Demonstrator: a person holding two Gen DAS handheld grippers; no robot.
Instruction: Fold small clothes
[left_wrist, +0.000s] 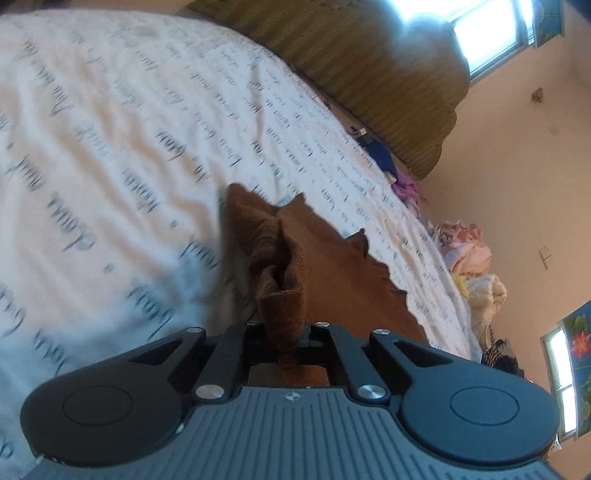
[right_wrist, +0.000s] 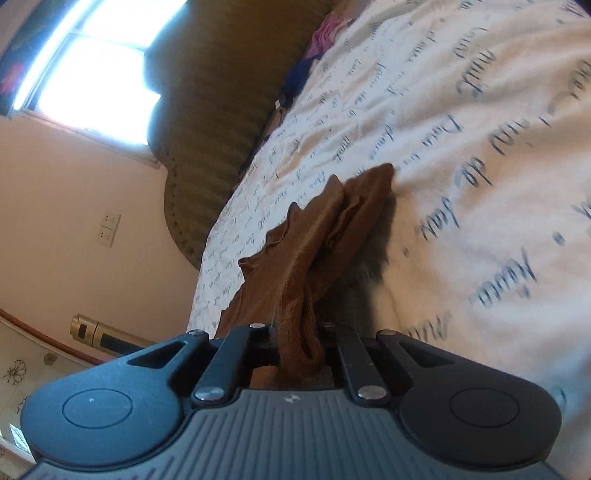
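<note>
A small brown garment (left_wrist: 295, 254) hangs bunched from my left gripper (left_wrist: 284, 328), which is shut on its edge just above the bed. The same brown garment (right_wrist: 314, 240) shows in the right wrist view, gathered in folds and clamped in my right gripper (right_wrist: 299, 332), which is also shut on it. The cloth's far tip touches the white bedsheet (right_wrist: 461, 129) printed with dark script. The fingertips of both grippers are hidden by the cloth.
The bedsheet (left_wrist: 110, 129) fills most of the left wrist view. An olive padded headboard (left_wrist: 369, 66) stands at the bed's far end. A pile of pastel clothes (left_wrist: 469, 254) and blue and pink items (left_wrist: 384, 158) lie along the bed's edge. Bright window (right_wrist: 96, 62) behind.
</note>
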